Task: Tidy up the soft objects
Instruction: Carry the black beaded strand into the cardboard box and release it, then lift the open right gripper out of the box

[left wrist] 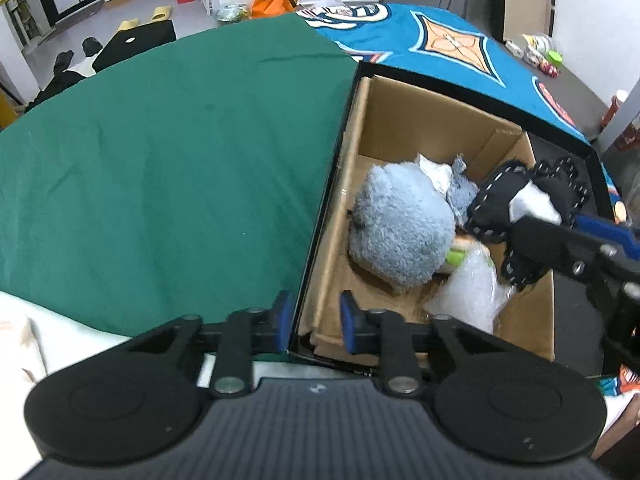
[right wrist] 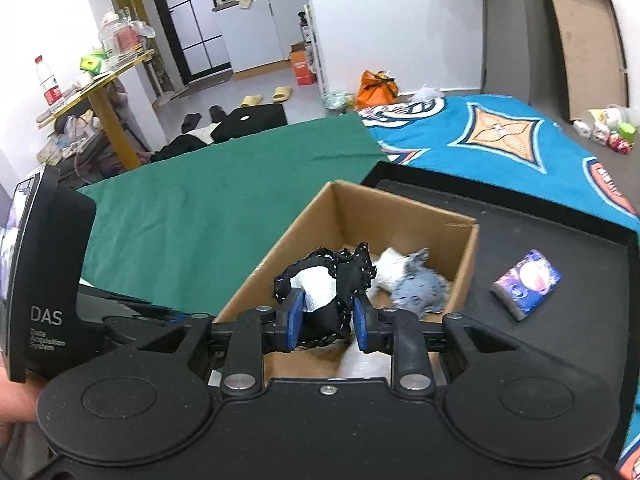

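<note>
An open cardboard box (left wrist: pixel 400 120) (right wrist: pixel 360 208) sits in a black tray (right wrist: pixel 540 240). Inside lie a fluffy blue-grey plush (left wrist: pixel 400 224), a small grey-blue soft toy (right wrist: pixel 420 286) (left wrist: pixel 460 192), a white cloth piece (right wrist: pixel 390 266) and a clear plastic bag (left wrist: pixel 472 292). My right gripper (right wrist: pixel 326 322) (left wrist: pixel 532 228) is shut on a black-and-white stitched soft toy (right wrist: pixel 324 284) (left wrist: pixel 516 200) and holds it over the box. My left gripper (left wrist: pixel 314 320) is open and empty, its fingers astride the box's near left wall.
A green cloth (left wrist: pixel 160 160) (right wrist: pixel 200 208) covers the surface left of the box. A blue patterned blanket (left wrist: pixel 440 40) (right wrist: pixel 500 136) lies behind. A small printed tissue pack (right wrist: pixel 526 282) lies in the tray right of the box. Floor clutter is far behind.
</note>
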Available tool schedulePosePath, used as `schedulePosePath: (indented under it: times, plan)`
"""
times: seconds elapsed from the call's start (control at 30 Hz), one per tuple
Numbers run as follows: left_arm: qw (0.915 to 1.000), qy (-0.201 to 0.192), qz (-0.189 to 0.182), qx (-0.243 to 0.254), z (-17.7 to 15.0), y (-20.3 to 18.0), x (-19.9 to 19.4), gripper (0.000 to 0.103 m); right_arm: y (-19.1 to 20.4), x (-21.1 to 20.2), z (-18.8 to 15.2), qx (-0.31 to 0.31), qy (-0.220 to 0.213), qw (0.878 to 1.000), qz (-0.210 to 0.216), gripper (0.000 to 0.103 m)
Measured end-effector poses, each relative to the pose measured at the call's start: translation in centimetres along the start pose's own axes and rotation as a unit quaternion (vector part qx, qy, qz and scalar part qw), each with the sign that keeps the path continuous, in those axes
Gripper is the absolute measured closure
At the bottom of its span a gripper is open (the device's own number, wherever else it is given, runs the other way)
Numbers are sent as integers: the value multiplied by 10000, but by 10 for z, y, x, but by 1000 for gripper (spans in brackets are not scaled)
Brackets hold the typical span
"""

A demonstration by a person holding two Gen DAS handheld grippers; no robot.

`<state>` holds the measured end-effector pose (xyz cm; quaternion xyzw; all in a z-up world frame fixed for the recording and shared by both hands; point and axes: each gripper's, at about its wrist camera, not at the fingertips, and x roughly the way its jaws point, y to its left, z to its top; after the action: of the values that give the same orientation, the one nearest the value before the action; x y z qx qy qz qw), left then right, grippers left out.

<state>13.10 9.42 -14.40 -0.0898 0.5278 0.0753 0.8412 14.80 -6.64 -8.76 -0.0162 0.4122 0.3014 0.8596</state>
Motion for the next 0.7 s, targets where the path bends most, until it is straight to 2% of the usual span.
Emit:
schedulePosePath:
  times: [0.13,0.3,0.7]
  plan:
    - [9998,0,-149,-95,1,3,2,93,6,6,-2,1,165,9997,191,65]
    - [9995,-15,-254,-162,0,7,2,92,-3,8,-3,159,290,9993,172,60]
    - [9996,-98,-233,-136,-1,7,-4,91,-27,-8,2,-82,229,9996,-117,52]
